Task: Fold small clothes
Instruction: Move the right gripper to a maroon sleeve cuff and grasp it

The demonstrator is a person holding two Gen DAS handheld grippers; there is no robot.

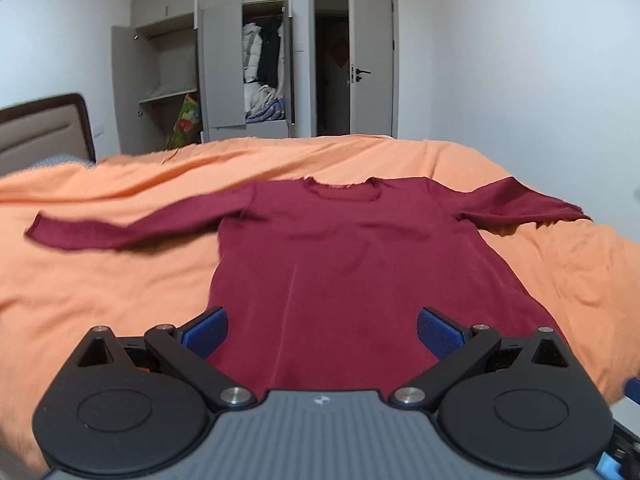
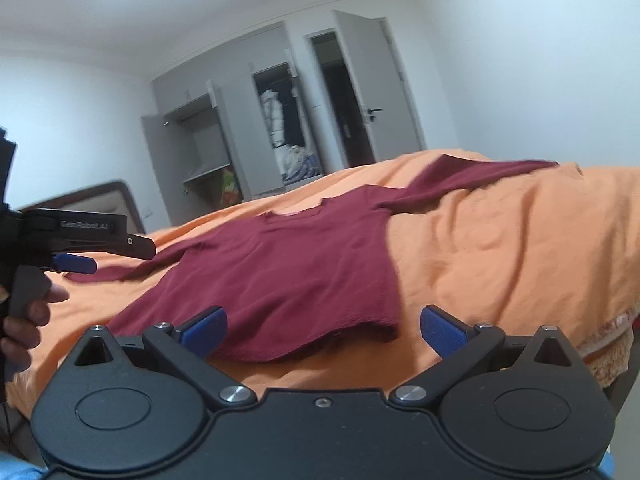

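Note:
A dark red long-sleeved top (image 1: 340,256) lies flat on the orange bedspread (image 1: 100,288), neck away from me and both sleeves spread out sideways. My left gripper (image 1: 322,330) is open above the hem, its blue pads wide apart with nothing between them. In the right wrist view the same top (image 2: 280,268) lies ahead, and my right gripper (image 2: 323,330) is open just short of its near right hem corner. The left gripper (image 2: 80,258) shows at the left edge of that view, held by a person's hand (image 2: 24,320).
A padded headboard (image 1: 40,132) stands at the left of the bed. Behind the bed is a grey wardrobe (image 1: 208,72) with open doors and clothes inside, and an open room door (image 1: 370,60). The bed's near right edge (image 2: 612,344) drops off close to my right gripper.

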